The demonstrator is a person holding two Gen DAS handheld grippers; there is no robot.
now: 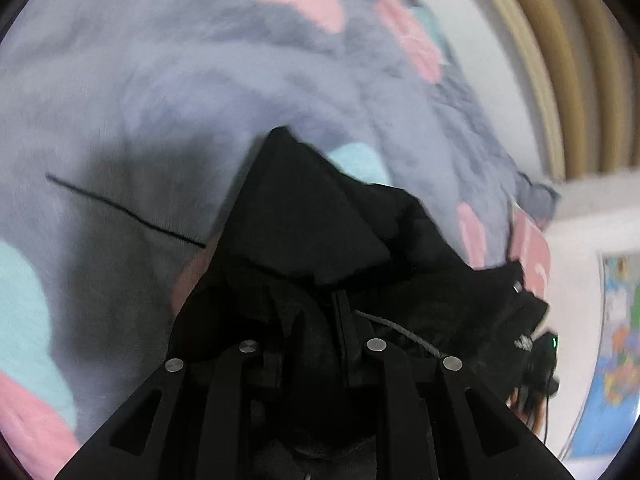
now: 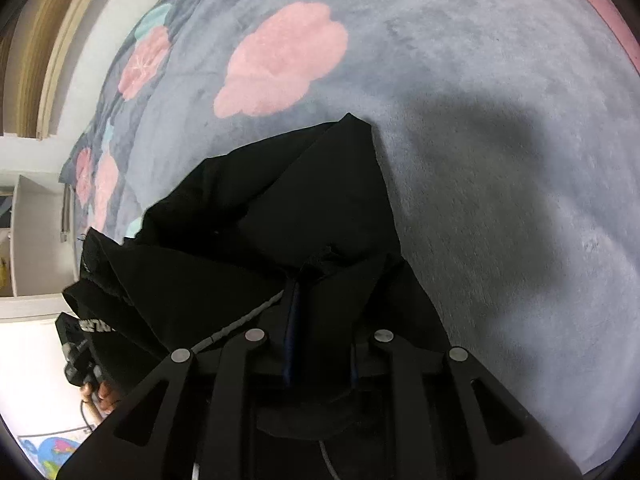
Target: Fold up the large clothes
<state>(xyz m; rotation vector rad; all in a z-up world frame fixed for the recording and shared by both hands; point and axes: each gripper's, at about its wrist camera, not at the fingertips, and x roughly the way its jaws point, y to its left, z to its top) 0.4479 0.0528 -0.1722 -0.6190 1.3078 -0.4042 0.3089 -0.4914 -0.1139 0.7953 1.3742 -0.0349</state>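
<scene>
Both grippers [image 1: 308, 312] [image 2: 320, 304], perhaps clamped on black garment [image 1: 320, 220], above floral blanket [image 2: 480, 80].

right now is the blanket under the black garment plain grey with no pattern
No, the grey blanket under the black garment carries pink flower shapes and some light blue patches.

Left view motion-blurred, black garment [image 1: 320, 224] hiding both hand-held grippers' fingertips

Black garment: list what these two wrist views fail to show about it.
- Left wrist: black garment covers the left gripper fingertips; grip unclear; blanket motion-blurred.
- Right wrist: cloth drapes over the right gripper; pads hidden.
- Both: garment type and lower part cut off.
</scene>
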